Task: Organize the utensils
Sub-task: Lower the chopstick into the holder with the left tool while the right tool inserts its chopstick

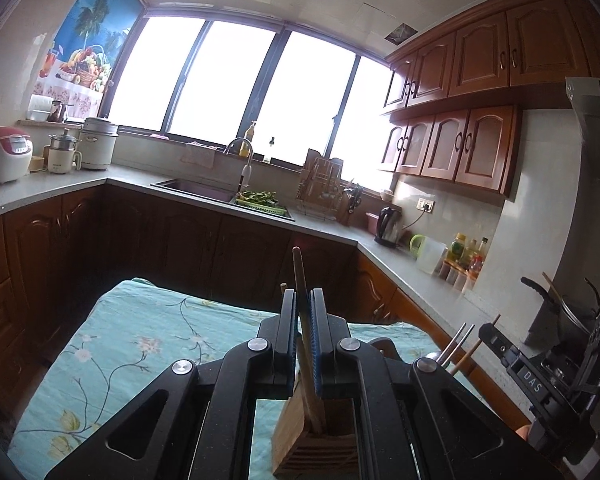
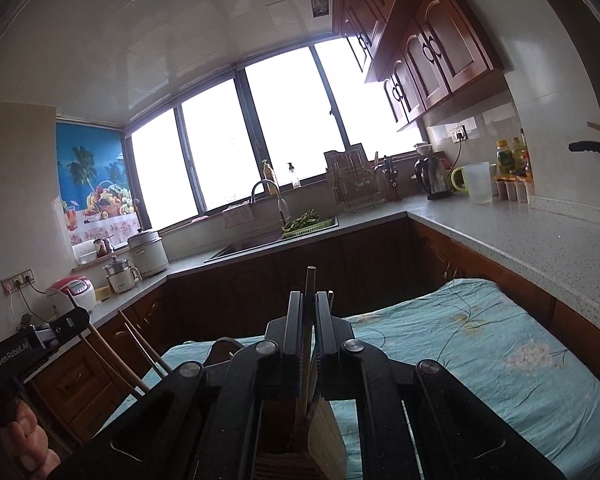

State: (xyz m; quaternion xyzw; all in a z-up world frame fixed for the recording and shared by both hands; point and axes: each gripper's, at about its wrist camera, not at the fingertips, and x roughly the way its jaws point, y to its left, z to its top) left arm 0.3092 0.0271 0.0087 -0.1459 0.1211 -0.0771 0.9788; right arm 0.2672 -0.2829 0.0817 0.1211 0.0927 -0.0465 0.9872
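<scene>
Utensils here are thin sticks, probably chopsticks, and they gather at a wooden holder on the table (image 1: 140,340), which is covered with a blue-green flowered cloth. The holder (image 1: 296,436) is a box with slatted sides. It stands near the table's near edge, directly under both cameras, so I cannot tell which corner it is closer to.

The left tongs (image 1: 302,296) are clenched on one wooden stick (image 1: 298,268). Its long axis is almost upright and leans a little to the left at the top. The upper end rises above the fingertips, and the lower end already reaches into the holder's opening. The right tongs (image 2: 309,298) are also clenched on a wooden stick (image 2: 310,280), nearly upright too, with its lower end going down into the holder (image 2: 328,432).

So the relation that matters is vertical: the holder lies straight below each tongs, along the line of the stick. In my judgement the coming move needs only a short lowering and then a release. The two arms are equally near the holder. They are also close to each other, so they could bump.

A shorter stick tip (image 1: 284,287) shows just left of the left tongs; it probably stands in the holder already. In the left view, a metal pair (image 1: 458,344) and one wooden stick rise beside the right hand's device; what holds them is hidden.
</scene>
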